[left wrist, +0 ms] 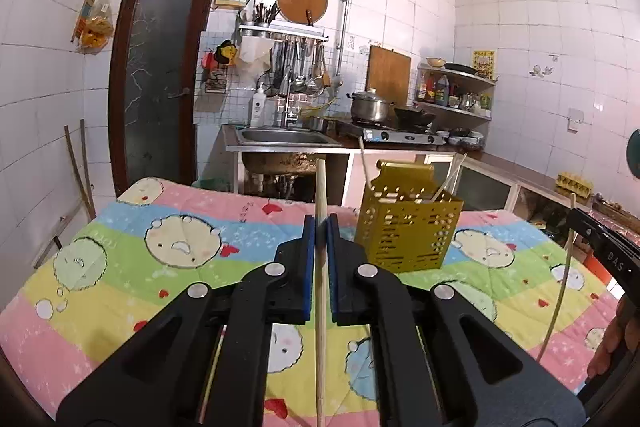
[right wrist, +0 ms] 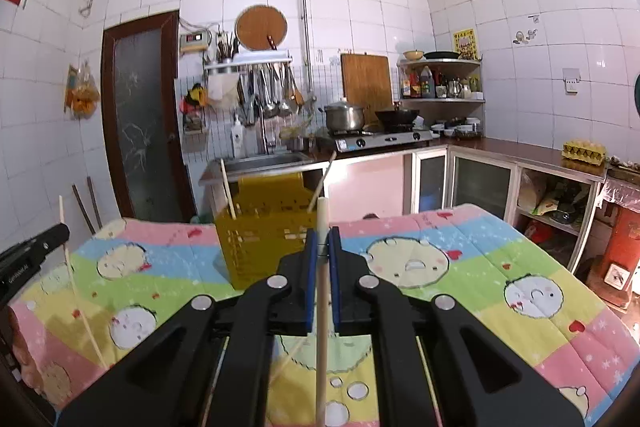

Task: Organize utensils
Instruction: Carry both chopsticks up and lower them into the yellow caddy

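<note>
Chopsticks are being pinched upright, one in each gripper: the left gripper [left wrist: 321,227] is clamping a wooden chopstick [left wrist: 320,187], the right gripper [right wrist: 322,239] another chopstick [right wrist: 322,215]. Both are hovering above the cartoon-print quilt [left wrist: 132,247] covering the surface, near the yellow perforated utensil holder [left wrist: 408,227], which is already holding chopsticks.
</note>
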{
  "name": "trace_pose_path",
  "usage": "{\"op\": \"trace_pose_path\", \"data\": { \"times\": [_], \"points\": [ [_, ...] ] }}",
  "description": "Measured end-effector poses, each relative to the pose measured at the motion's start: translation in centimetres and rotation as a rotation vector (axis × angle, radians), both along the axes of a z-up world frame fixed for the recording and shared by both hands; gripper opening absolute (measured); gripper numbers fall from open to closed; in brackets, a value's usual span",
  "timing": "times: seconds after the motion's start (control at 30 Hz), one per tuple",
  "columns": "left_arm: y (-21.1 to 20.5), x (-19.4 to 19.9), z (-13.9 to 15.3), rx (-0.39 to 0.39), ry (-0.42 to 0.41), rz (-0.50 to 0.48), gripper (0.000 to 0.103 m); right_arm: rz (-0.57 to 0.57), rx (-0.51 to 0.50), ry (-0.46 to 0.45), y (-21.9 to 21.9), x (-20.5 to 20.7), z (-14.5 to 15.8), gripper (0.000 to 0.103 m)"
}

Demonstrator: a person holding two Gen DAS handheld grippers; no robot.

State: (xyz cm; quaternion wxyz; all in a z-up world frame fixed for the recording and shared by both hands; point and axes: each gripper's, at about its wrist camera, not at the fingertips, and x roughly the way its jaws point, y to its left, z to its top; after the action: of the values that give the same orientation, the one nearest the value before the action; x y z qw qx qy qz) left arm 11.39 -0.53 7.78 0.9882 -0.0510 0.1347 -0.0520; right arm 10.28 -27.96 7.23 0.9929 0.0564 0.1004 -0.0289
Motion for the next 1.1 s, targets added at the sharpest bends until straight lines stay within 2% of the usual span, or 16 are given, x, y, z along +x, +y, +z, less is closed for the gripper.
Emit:
{"op": "trace_pose_path", "data": {
  "times": [0.1,0.3,0.43,0.6,0.73,0.9,1.1],
  "points": [
    [-0.3,0.3,1.8,-0.002,-0.029,-0.005,0.005,0.015,0.010,-0.028,0.0,0.8,1.9,0.006],
    [-1.9,3.0,7.5,-0.007,-0.098,-0.036,0.005,0.008,0.006,-0.107,-0.2,3.8,6.7,0.006],
    [-3.7,6.3,11.1,-0.043,-0.151,-0.073,0.005,0.000,0.035,-0.169,-1.1,7.4,9.8,0.006],
    [-6.8,11.7,13.3,-0.058,-0.204,-0.088,0.005,-0.003,0.097,-0.203,-2.4,13.4,11.7,0.006],
    [-9.5,16.1,13.1,-0.027,-0.216,-0.093,0.005,0.000,0.107,-0.184,-2.8,18.9,11.6,0.006],
    [-11.8,21.3,11.0,0.021,-0.190,-0.086,0.004,0.008,0.069,-0.200,-2.5,23.4,11.2,0.006],
    [-12.1,25.3,5.4,0.034,-0.101,-0.090,0.005,0.034,0.015,-0.154,-1.7,26.3,6.2,0.006]
  ]
}}
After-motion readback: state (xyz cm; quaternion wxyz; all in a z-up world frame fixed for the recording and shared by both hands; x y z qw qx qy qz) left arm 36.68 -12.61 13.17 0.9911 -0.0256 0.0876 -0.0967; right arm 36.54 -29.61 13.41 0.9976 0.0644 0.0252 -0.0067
